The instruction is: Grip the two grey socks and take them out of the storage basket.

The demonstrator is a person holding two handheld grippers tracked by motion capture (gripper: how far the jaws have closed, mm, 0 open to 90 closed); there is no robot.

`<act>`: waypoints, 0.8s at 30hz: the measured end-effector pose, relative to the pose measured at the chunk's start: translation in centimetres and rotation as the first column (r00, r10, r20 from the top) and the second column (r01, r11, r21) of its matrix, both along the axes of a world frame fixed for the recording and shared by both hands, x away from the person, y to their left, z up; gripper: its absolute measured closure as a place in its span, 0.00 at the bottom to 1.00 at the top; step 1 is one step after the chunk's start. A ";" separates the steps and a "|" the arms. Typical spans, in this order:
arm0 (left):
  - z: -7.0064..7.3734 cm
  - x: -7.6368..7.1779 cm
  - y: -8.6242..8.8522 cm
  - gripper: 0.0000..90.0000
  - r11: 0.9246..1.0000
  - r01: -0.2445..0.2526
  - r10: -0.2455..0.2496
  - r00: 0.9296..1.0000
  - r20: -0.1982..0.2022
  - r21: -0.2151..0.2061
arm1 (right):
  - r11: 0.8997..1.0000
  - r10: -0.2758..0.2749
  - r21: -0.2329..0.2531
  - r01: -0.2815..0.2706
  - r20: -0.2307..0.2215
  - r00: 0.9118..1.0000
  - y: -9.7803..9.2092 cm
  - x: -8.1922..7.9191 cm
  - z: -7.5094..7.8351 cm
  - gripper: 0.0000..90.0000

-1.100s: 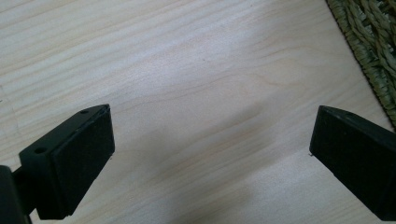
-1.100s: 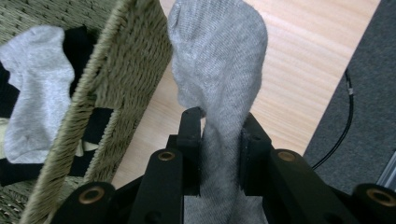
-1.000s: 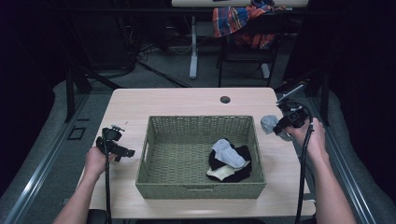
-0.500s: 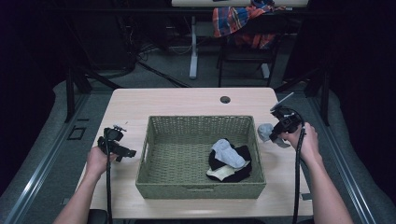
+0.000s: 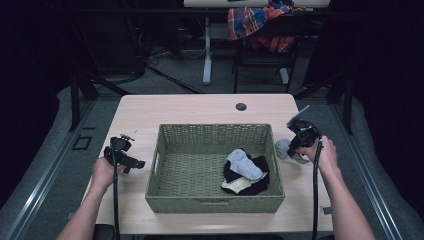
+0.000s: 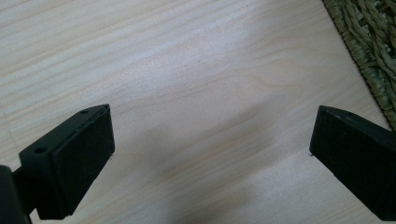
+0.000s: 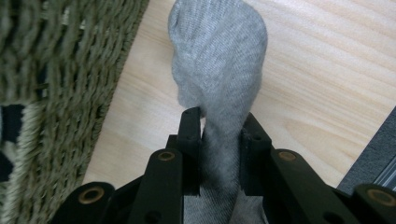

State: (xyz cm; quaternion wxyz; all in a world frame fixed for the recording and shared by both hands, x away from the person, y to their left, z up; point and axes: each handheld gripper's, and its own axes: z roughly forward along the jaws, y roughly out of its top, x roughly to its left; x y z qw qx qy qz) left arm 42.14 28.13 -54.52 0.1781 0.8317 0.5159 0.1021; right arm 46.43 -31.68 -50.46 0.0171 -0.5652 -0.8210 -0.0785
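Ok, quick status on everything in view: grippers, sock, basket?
Right gripper: shut on the grey sock.
Grey sock: pinched, hanging outside the basket's right wall.
Left gripper: open, holding nothing, over bare table.
Basket: upright, with a small pile of socks in its right half.

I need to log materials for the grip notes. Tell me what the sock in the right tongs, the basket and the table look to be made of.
Grey sock: soft knitted fabric, matte, with fine ribbed stitches showing; likely cotton or a blend. Basket: woven plant fibre, perhaps seagrass or rush, olive-green, with thick twisted strands and a dull finish. Table: pale wood or wood-look laminate, smooth, with visible grain lines and a faint sheen.
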 end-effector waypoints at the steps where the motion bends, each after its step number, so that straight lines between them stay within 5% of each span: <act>1: 0.0 0.1 -0.1 0.00 1.000 0.003 -0.003 1.000 0.002 0.003 | 1.000 0.007 0.001 -0.007 -0.010 1.000 -0.1 0.1 -0.1 0.83; 7: 0.1 -0.1 -0.1 0.00 1.000 0.003 -0.003 1.000 0.007 0.004 | 1.000 -0.002 -0.016 0.002 -0.020 1.000 -0.2 0.2 -0.9 0.81; 13: 0.1 0.0 -0.1 0.00 1.000 0.001 -0.001 1.000 0.008 0.004 | 1.000 -0.001 -0.028 0.001 -0.002 1.000 -0.2 0.3 -0.6 0.58; 16: 0.2 -0.1 -0.1 0.00 1.000 0.003 -0.003 1.000 0.012 0.011 | 0.999 -0.006 -0.039 0.007 0.031 1.000 -0.3 0.2 0.3 0.46; 24: 0.2 -0.1 0.0 0.00 1.000 -0.008 0.008 1.000 0.020 0.007 | 0.999 0.010 0.031 -0.015 0.149 0.989 -0.6 -0.8 4.9 0.17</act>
